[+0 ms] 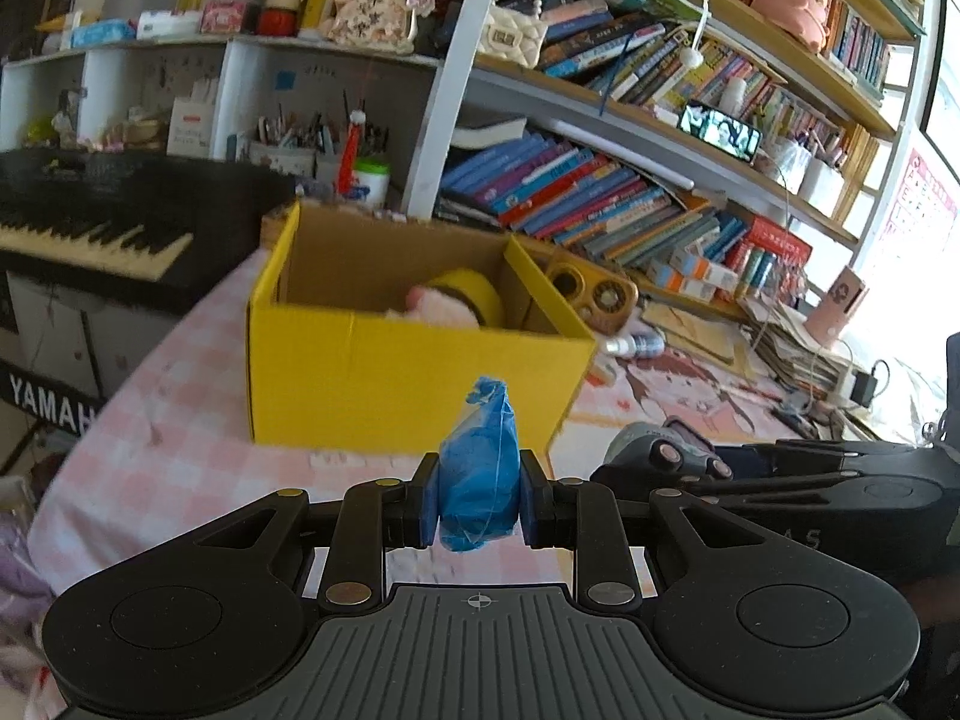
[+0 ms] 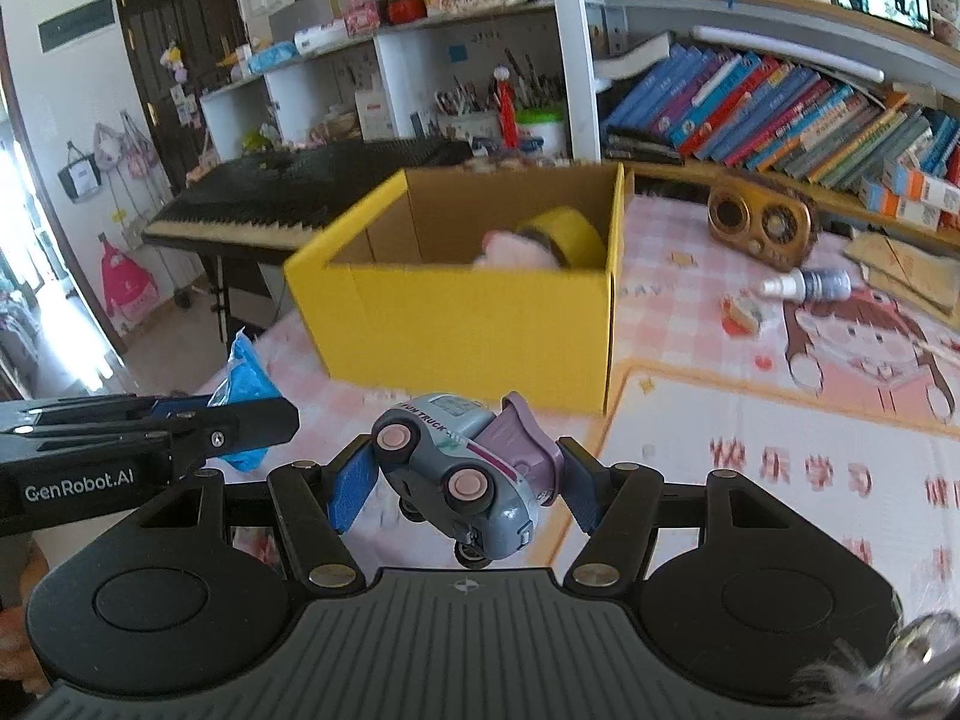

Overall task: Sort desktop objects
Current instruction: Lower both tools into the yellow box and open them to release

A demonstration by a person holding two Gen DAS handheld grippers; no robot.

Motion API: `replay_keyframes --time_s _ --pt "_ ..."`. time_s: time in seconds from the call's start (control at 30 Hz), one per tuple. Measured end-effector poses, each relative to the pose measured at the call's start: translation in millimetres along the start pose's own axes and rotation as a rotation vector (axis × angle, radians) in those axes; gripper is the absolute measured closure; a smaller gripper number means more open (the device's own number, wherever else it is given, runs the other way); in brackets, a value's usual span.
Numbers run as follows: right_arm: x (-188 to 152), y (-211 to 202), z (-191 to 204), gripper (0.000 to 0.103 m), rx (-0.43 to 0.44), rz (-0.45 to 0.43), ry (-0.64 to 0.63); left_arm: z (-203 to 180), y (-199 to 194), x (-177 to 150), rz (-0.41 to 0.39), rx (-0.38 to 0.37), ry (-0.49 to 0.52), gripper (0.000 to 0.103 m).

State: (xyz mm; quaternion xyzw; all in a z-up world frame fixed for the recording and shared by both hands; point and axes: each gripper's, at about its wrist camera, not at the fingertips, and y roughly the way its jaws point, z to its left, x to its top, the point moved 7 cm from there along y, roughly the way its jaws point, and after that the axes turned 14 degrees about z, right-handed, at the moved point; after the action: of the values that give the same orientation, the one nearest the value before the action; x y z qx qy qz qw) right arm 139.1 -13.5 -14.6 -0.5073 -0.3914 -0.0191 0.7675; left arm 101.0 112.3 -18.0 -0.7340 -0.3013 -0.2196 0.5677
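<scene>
Your left claw (image 1: 478, 507) grips the blue bag (image 1: 479, 480), your right claw (image 2: 462, 480) grips the toy truck (image 2: 462, 468); the open yellow box (image 1: 414, 372) sits straight ahead, both equally near

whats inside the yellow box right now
Inside the yellow box a roll of yellow tape and a pink plush thing show above the front wall. That wall hides the box floor and anything lower down.
</scene>
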Motion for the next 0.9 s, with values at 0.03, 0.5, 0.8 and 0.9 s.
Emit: replay_keyframes --time_s 0.03,0.5,0.8,0.9 --pt "7 1 -1 0.041 0.005 -0.009 0.0 1 0 6 -0.008 0.004 0.001 0.078" --pt "117 40 -24 0.041 0.028 -0.119 -0.078 21 37 99 -0.098 0.08 0.006 0.078" --pt "153 98 -38 0.041 -0.01 -0.04 -0.156 40 85 138 -0.053 0.129 -0.016 0.078" --pt "155 122 -37 0.041 -0.016 0.032 -0.209 45 106 144 -0.014 0.147 -0.01 0.078"
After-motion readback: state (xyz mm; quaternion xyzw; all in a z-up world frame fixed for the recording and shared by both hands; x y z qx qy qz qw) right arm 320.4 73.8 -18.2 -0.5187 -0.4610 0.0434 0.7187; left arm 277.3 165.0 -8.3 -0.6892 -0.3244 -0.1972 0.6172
